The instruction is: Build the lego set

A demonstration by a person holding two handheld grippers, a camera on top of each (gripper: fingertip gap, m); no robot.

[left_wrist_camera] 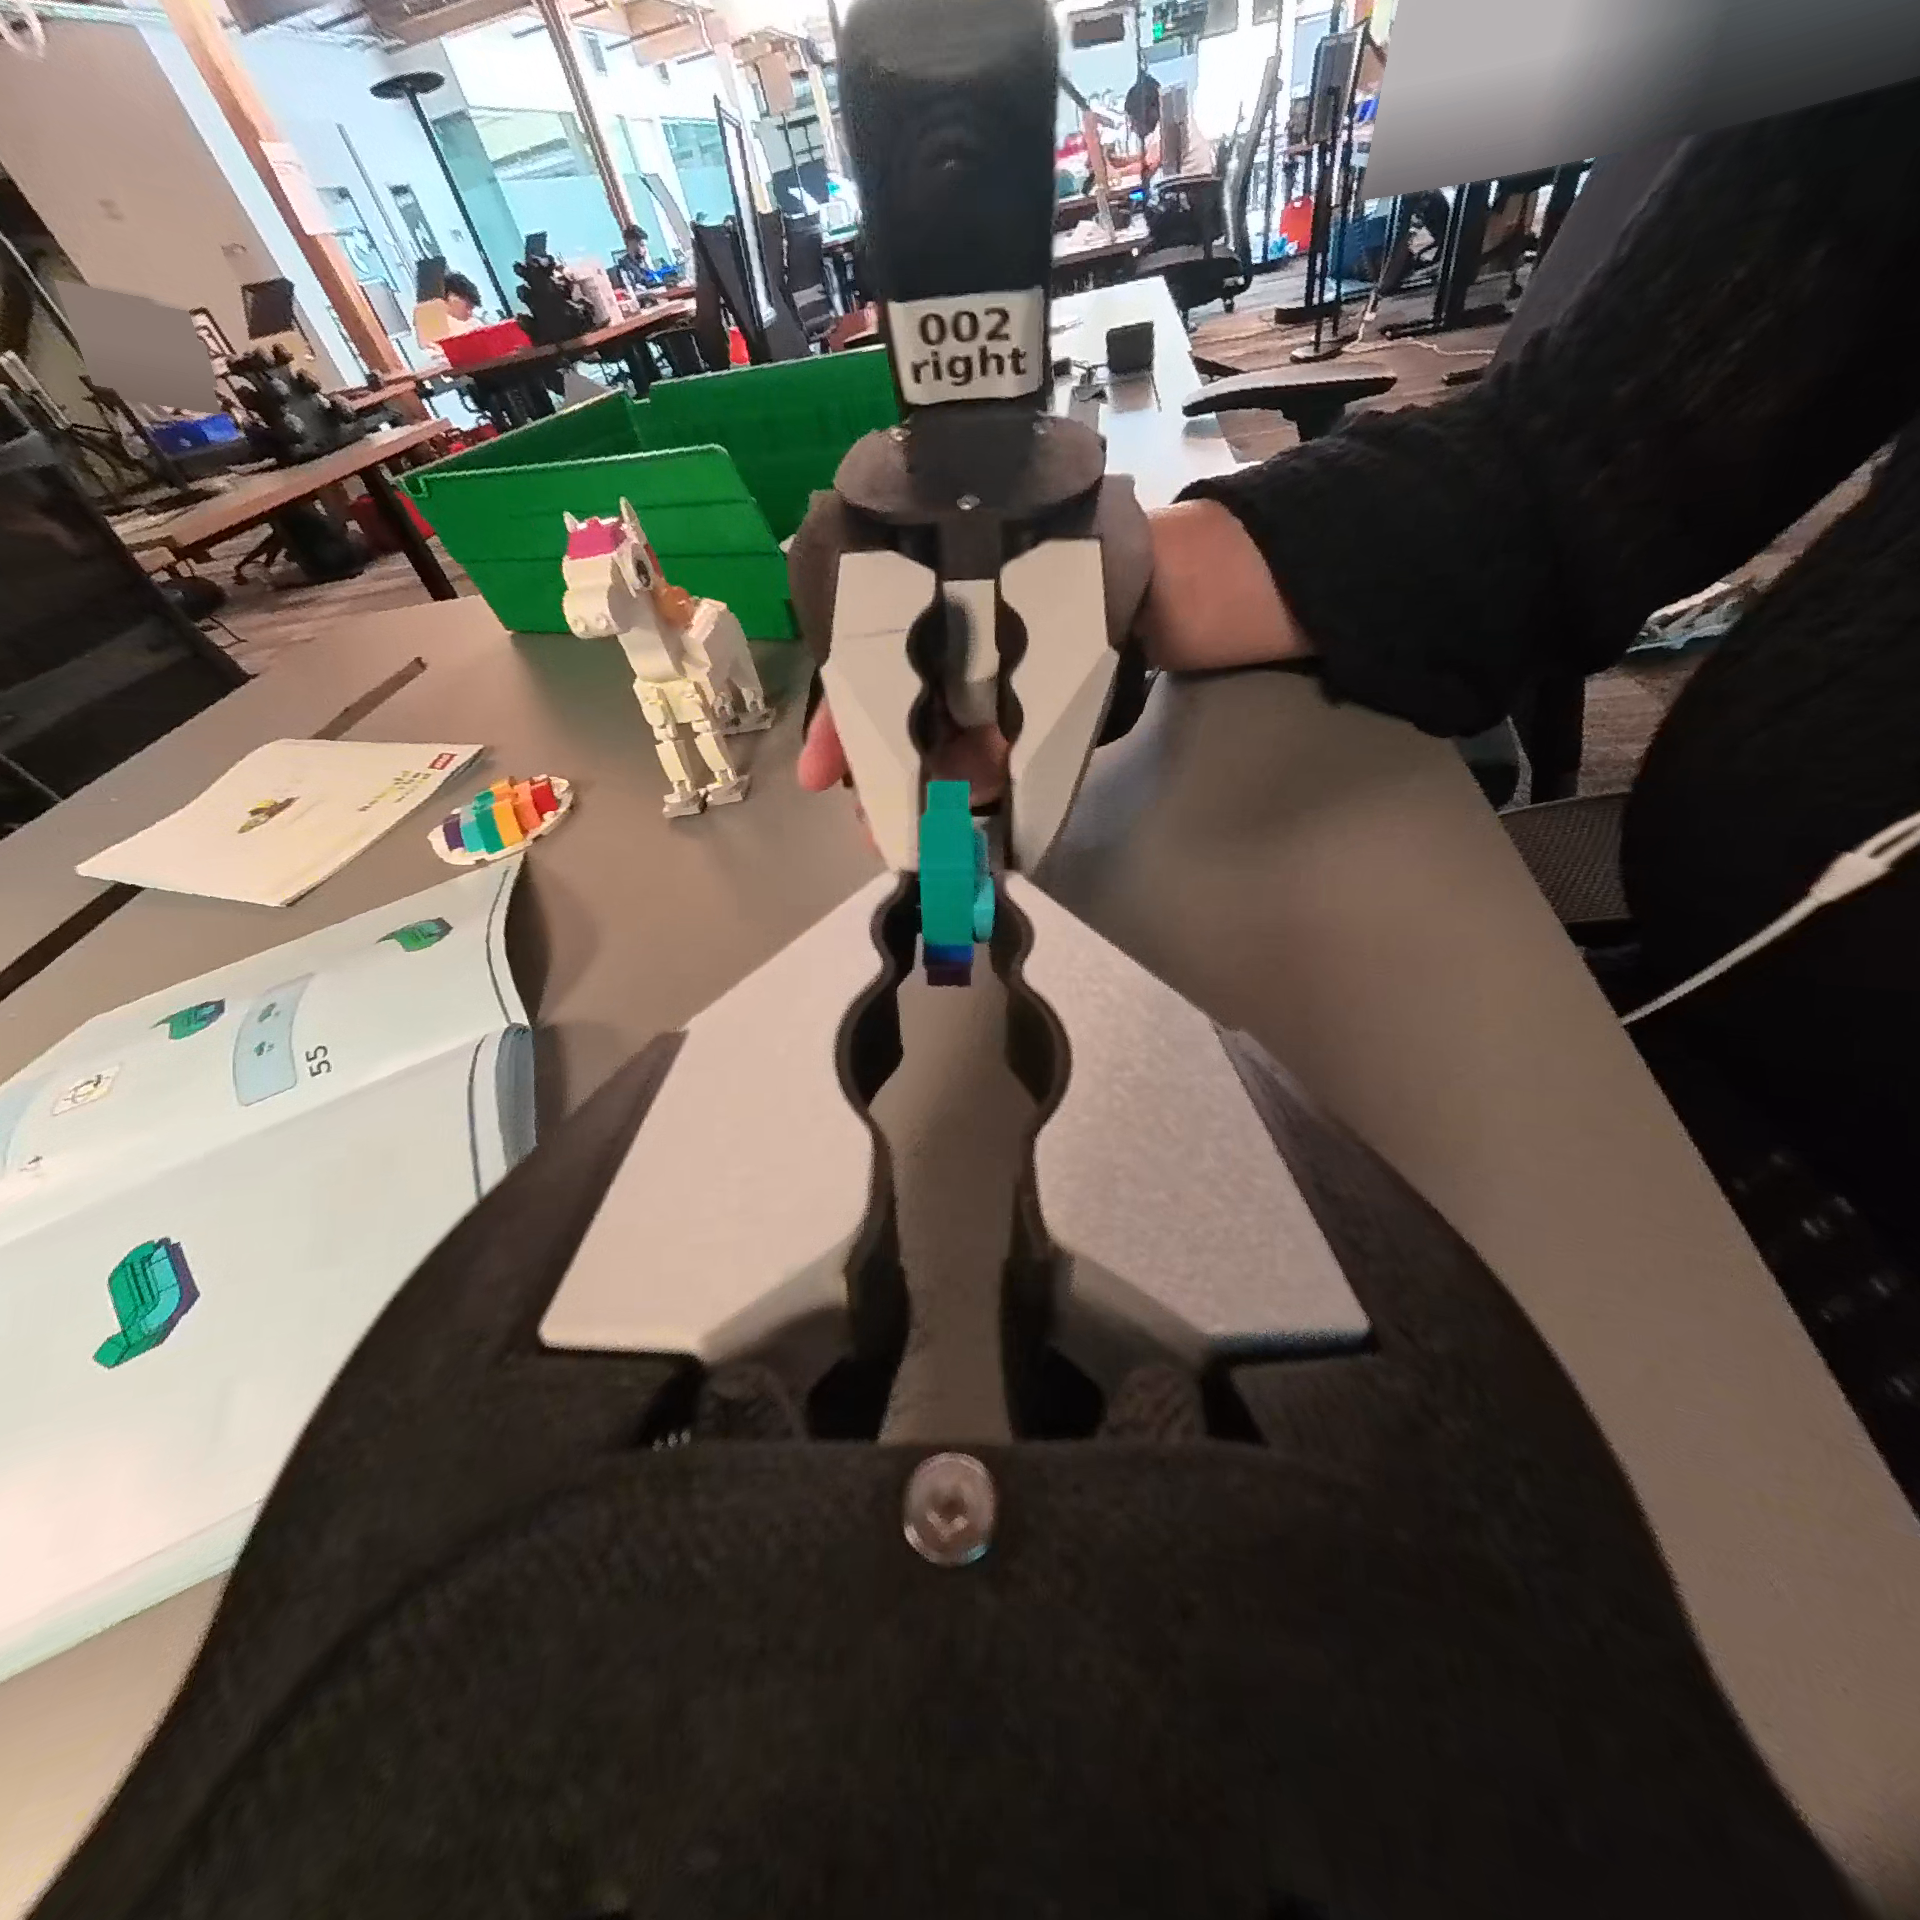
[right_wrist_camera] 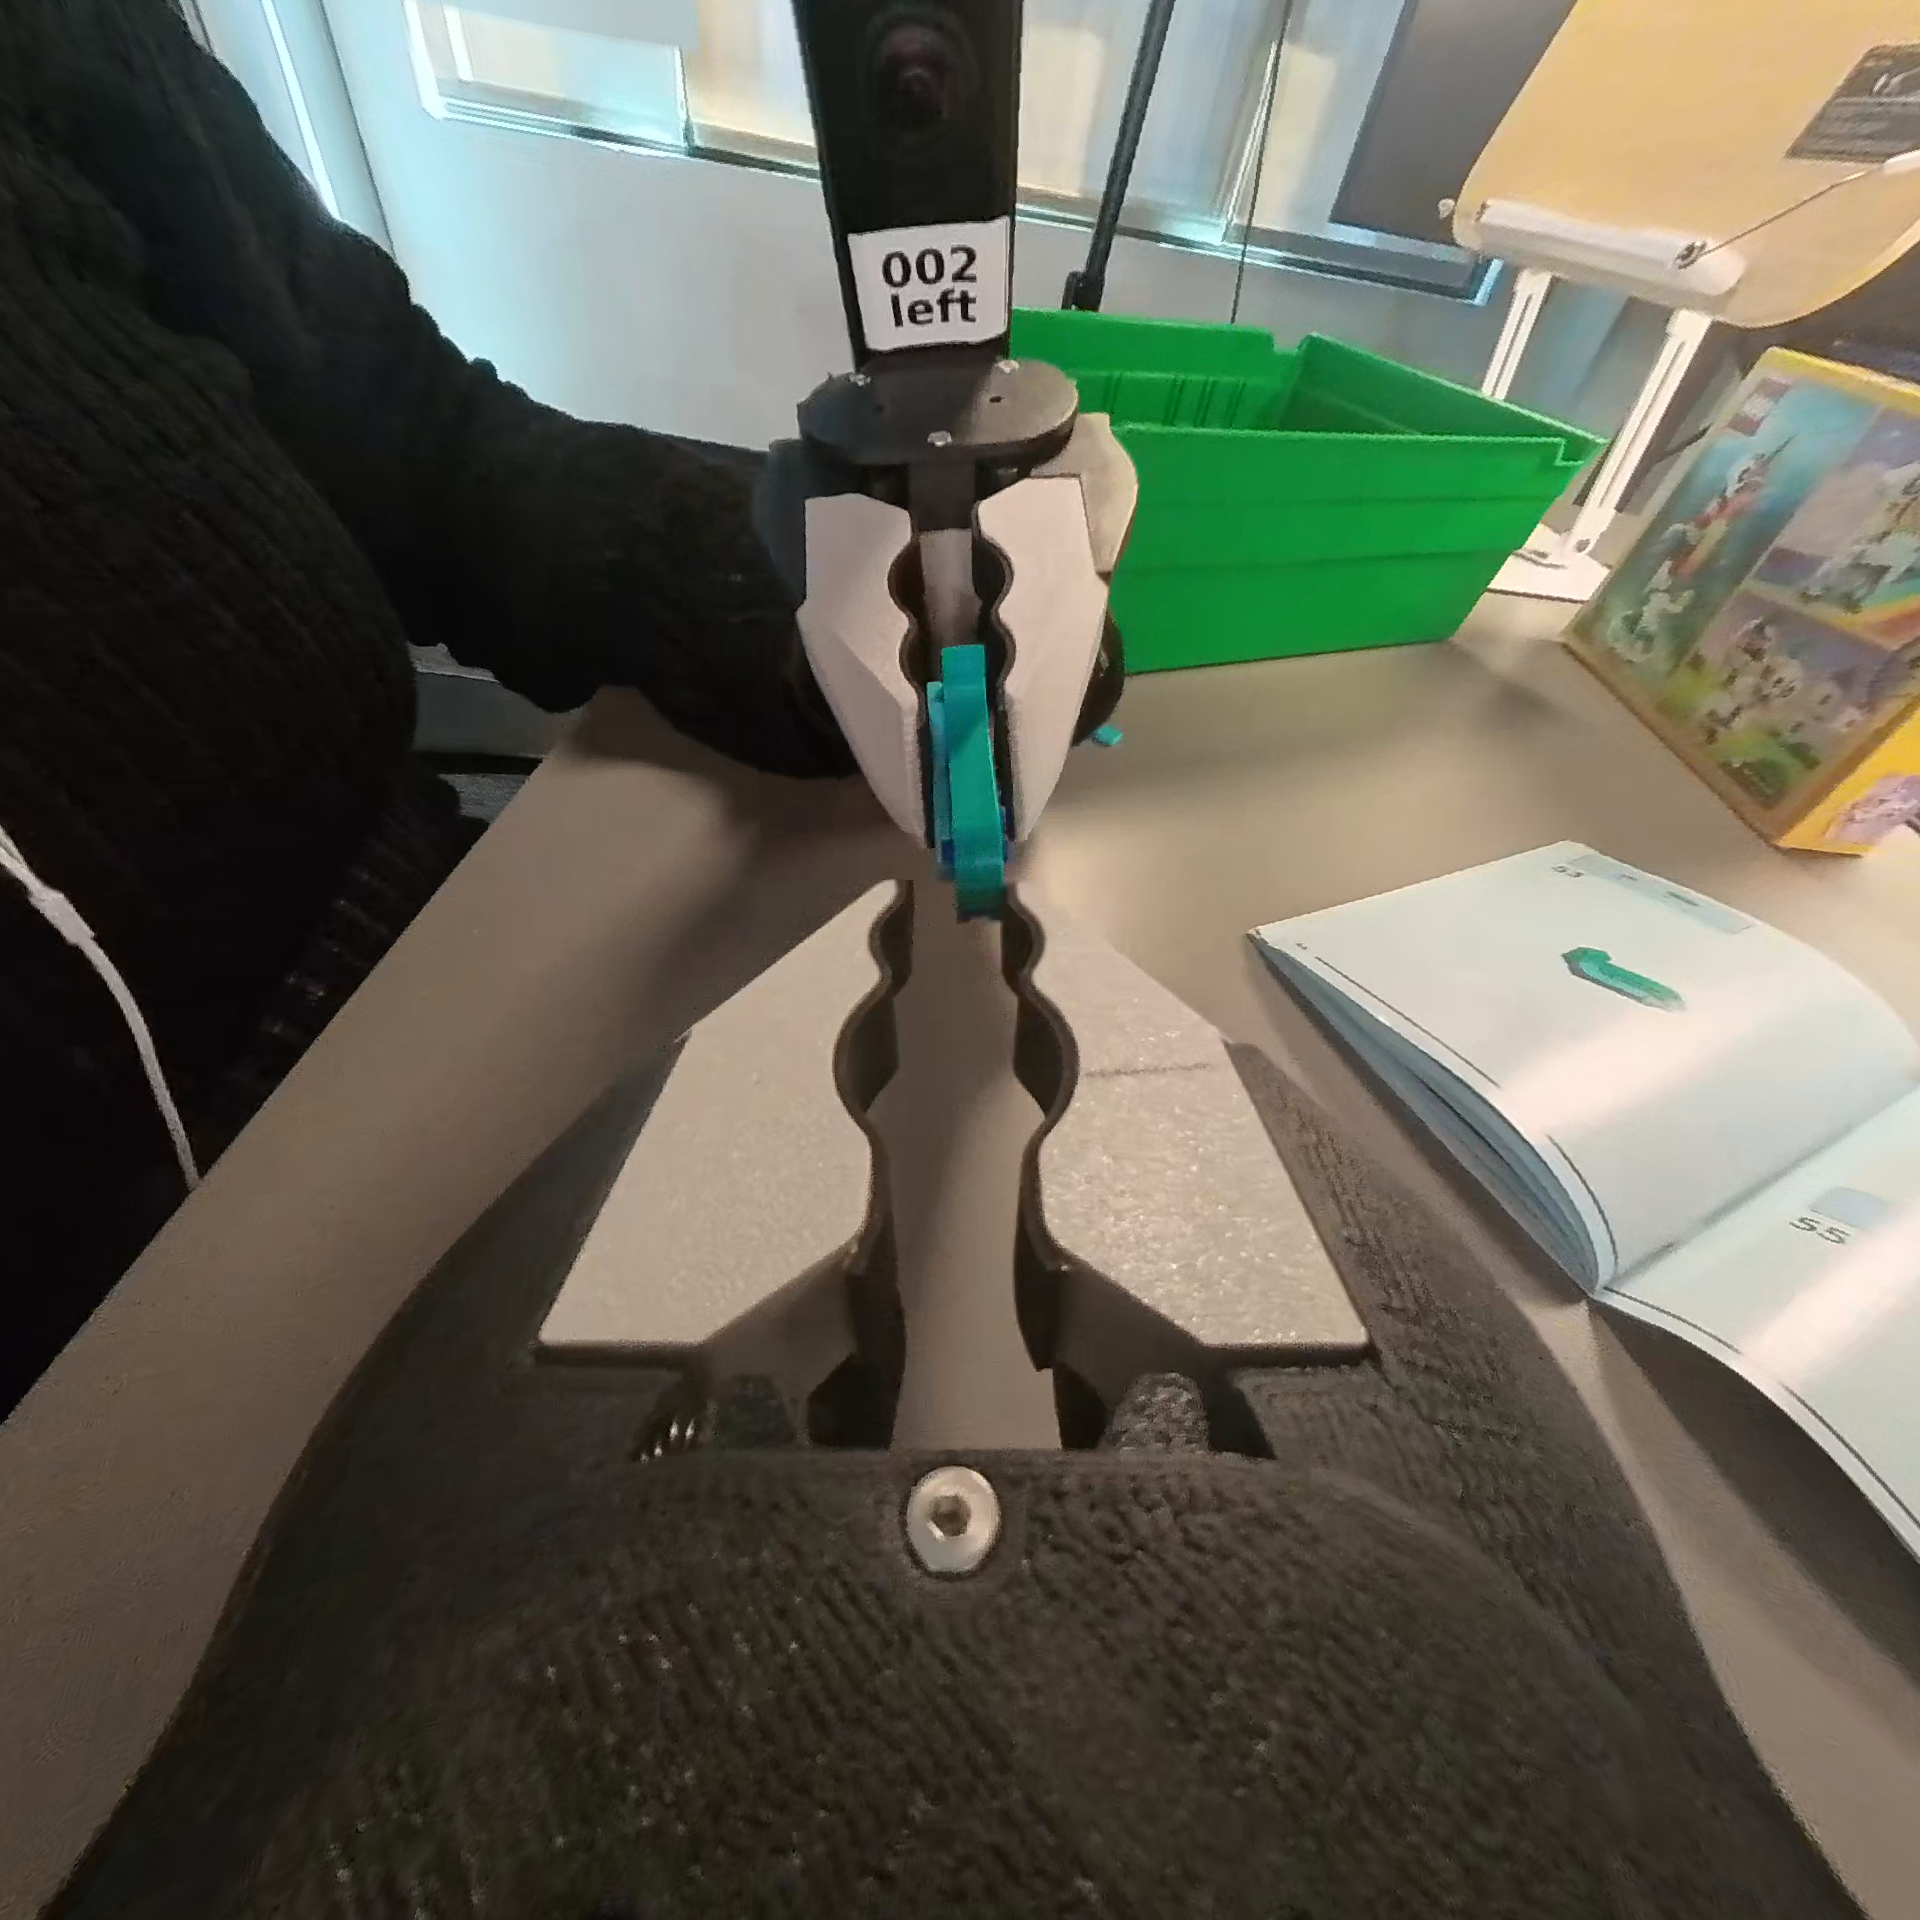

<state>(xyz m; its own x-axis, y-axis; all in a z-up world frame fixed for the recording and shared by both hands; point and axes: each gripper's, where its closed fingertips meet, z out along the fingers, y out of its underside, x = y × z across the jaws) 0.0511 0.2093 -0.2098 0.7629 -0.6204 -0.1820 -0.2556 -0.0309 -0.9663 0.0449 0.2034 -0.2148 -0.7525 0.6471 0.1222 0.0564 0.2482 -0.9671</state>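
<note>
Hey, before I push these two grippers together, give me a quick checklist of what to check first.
1. Left gripper clamped on the teal lego piece: ok, its fingers close on both sides in the right wrist view.
2. Right gripper gripping the same piece: cannot tell, the tips flank its end but contact is unclear.
3. Grippers lined up tip to tip: ok.
4. Teal part fully seated on the blue layers under it: cannot tell.
5. Instruction booklet open and readable: ok.
6. White unicorn model and rainbow piece out of the way: ok, both sit off to the side on the table.
</note>
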